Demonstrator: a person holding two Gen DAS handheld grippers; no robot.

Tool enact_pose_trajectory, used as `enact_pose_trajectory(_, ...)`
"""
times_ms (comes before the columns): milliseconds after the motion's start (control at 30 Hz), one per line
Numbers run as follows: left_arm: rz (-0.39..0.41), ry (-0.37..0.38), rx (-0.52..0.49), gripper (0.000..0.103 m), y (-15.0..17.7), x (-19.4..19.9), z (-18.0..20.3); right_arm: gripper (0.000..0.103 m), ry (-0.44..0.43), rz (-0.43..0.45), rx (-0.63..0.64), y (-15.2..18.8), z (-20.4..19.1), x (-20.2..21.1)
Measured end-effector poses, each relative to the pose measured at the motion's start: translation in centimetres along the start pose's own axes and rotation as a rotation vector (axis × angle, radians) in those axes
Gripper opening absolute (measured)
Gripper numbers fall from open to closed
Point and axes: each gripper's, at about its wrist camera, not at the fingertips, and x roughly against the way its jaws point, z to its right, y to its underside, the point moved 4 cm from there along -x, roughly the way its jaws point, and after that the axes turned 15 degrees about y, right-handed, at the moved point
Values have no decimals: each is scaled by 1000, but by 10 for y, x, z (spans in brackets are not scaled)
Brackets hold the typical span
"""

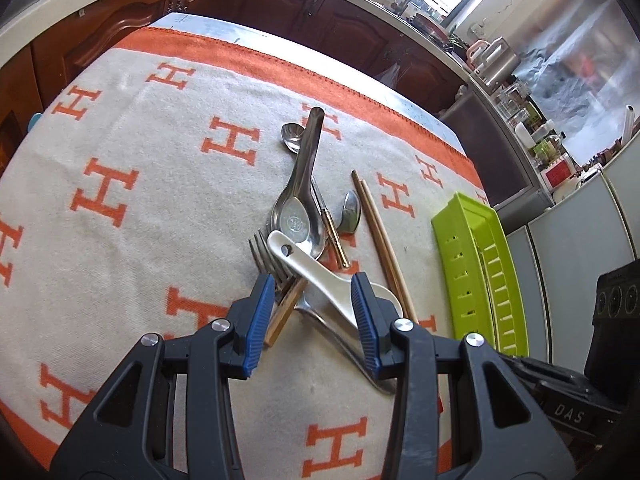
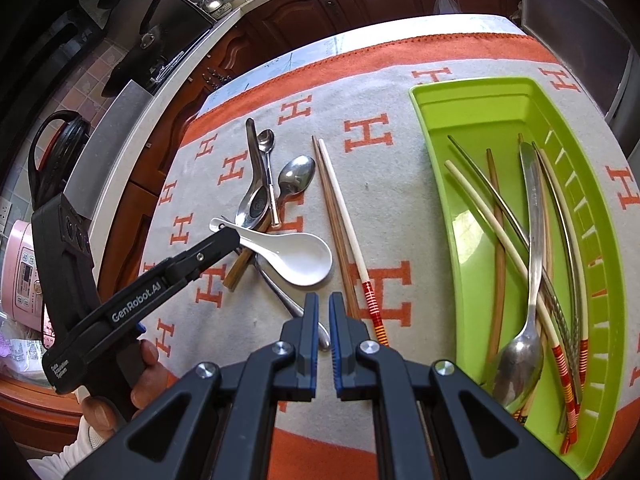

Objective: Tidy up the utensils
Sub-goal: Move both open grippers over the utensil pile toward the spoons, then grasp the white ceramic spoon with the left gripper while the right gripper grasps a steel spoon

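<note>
A pile of utensils lies on the orange-and-cream H-pattern cloth (image 1: 120, 152): a white ceramic spoon (image 1: 320, 276), a large steel soup spoon (image 1: 300, 200), a fork (image 1: 266, 258), small steel spoons and a pair of chopsticks (image 1: 380, 236). My left gripper (image 1: 316, 304) is open with its jaws either side of the white spoon's handle, which also shows in the right wrist view (image 2: 292, 256). My right gripper (image 2: 324, 316) is nearly shut and empty, above the cloth near the chopsticks (image 2: 340, 216). The green tray (image 2: 480, 112) holds several chopsticks and a spoon (image 2: 520, 344).
The green tray (image 1: 472, 264) stands at the right of the cloth in the left wrist view. Dark wood cabinets (image 1: 280, 4) and a counter lie beyond the table's far edge. A pink appliance (image 2: 24, 276) stands at the left.
</note>
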Motion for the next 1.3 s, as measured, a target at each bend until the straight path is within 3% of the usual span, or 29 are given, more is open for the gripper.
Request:
enact_pose_trajectory(267,46,41,25,36,-12,-23,0,7,11,-4,-15,-3,7,-6)
enact_pose_trajectory(300,50,44,32,33,-13,-25,-1,7,13,-2,-14,-4,7,-6)
enact_pose_trajectory(400,49,55,51,11,-16,-36,-4,7,19,-1,-13,-5,8,-7)
enact_pose_trajectory(767,43,100,46,2,-16,-55,6,6,23,14,-18,-10,8,-6)
enact_pose_trajectory(1033,51,146,-48,2,-16,-32,35,7,26,43,-13,-23,7,-2)
enact_pose_trajectory(1200,67,151,-38,2,-15,1,29,7,-51,56,42,-45,-17,-3)
enact_pose_trajectory(1300,78,142,-11,2,-16,27,15,19,-80,82,113,-62,-43,-7)
